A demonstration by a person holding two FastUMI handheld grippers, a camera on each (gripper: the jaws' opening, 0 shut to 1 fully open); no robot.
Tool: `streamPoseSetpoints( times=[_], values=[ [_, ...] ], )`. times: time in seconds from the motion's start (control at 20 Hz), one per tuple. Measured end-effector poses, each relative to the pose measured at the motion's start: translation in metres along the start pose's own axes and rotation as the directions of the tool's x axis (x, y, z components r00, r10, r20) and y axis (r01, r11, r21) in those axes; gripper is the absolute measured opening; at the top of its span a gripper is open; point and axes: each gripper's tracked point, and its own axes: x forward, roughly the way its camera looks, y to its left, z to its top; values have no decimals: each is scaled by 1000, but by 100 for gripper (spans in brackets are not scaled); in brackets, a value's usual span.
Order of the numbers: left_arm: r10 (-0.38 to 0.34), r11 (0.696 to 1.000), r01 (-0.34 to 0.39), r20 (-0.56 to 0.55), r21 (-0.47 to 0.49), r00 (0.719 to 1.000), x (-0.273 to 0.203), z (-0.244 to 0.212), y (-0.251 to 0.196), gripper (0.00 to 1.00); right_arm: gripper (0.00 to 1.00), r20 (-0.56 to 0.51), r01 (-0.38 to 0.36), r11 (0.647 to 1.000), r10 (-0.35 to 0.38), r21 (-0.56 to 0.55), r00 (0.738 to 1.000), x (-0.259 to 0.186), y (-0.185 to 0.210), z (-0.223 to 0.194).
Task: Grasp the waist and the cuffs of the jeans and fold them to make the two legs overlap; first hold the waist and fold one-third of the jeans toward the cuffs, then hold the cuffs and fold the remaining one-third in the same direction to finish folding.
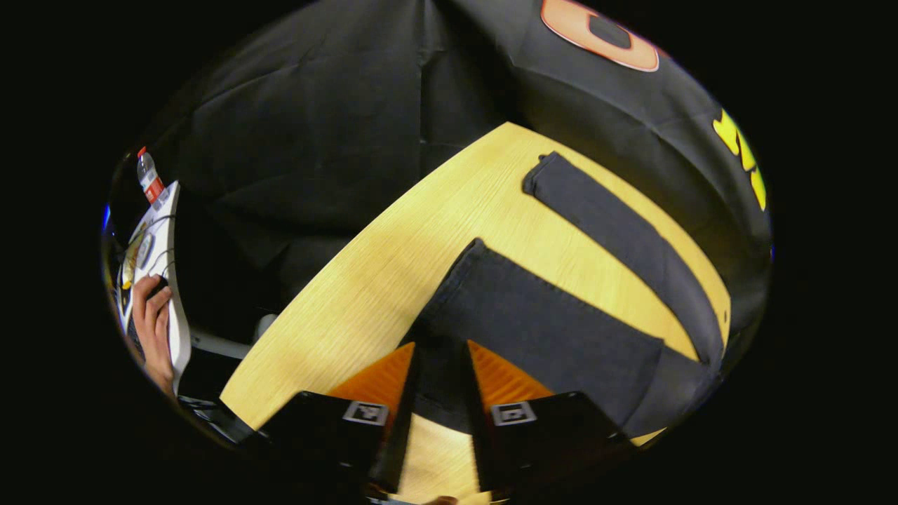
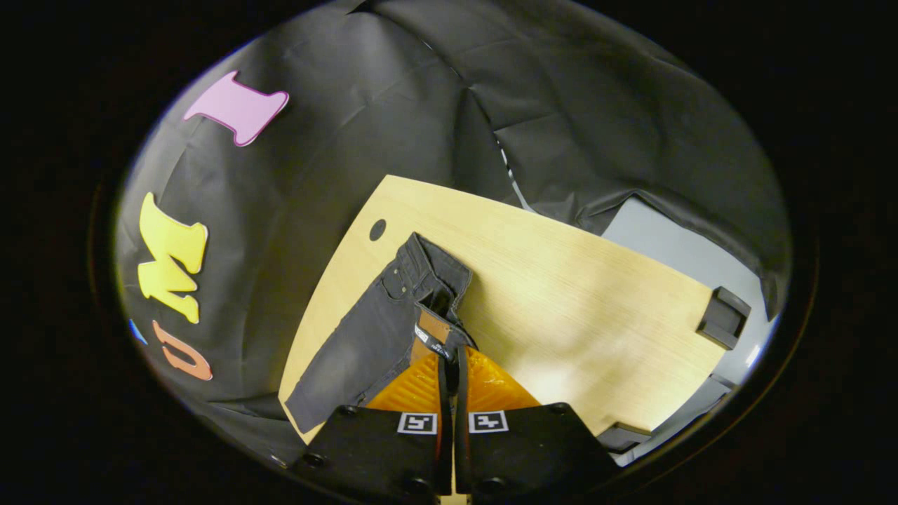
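Note:
Dark grey jeans (image 1: pixel 547 315) lie on a light wooden table (image 1: pixel 393 266) with the two legs spread apart. The far leg (image 1: pixel 617 231) lies flat, running toward the table's far edge. My left gripper (image 1: pixel 440 351) has the near leg's cuff (image 1: pixel 440 389) between its fingers; the cloth fills the narrow gap. In the right gripper view the jeans (image 2: pixel 365 337) stretch away over the table (image 2: pixel 575 294). My right gripper (image 2: pixel 449 354) is shut on the waistband (image 2: pixel 435 330), which is raised and folded over beside a tan patch.
Black cloth walls surround the table on all sides. At the far left of the left gripper view a hand (image 1: pixel 151 322) rests on a white device (image 1: pixel 165 266), with a bottle (image 1: pixel 149 175) behind it. A round hole (image 2: pixel 377 229) is in the table's corner.

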Motion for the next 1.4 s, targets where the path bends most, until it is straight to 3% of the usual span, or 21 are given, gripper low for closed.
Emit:
streamPoseSetpoints(
  times=[0.15, 0.2, 0.4, 0.55, 0.6, 0.85, 0.95, 1.1, 1.3, 1.4],
  values=[
    [26, 999, -25, -63, 23, 998, 10, -15, 4, 100, 2, 3, 13, 1000, -13, -2, 1000, 1, -1, 0],
    [30, 999, -27, -104, 29, 994, 12, -27, 7, 100, 2, 2, 16, 1000, -16, 3, 1000, 0, -1, -2],
    [25, 1000, -24, -72, 19, 997, 13, -20, 0, 97, 2, 3, 36, 999, -36, 4, 999, 2, -3, -3],
    [17, 1000, -15, -123, 10, 992, 10, -21, 1, 94, 2, 6, 40, 999, -40, 10, 999, 3, -3, -4],
    [2, 1000, 0, -143, 18, 990, 12, -20, 0, 90, 2, 4, 40, 999, -40, 4, 999, 4, -3, -5],
    [-22, 1000, 21, -117, -11, 993, 16, -16, -21, 13, 2, 0, 38, 999, -38, 8, 999, 6, -4, -8],
    [-50, 996, 40, -143, -74, 989, 16, -16, -21, 5, 2, 7, 34, 999, -34, 21, 999, 6, -3, -6],
    [-159, 959, 111, -171, -261, 972, 6, -7, -37, 4, 2, 34, 18, 999, -19, 40, 999, 4, -3, 1],
    [-230, 941, 193, -104, -279, 968, -24, 38, -60, 4, 2, 50, -46, 998, 43, 51, 998, -1, 21, 11],
    [-297, 904, 259, -64, -342, 953, -40, 69, -82, 4, 2, 50, -91, 993, 87, 72, 995, -4, 37, 17]
  ],
)
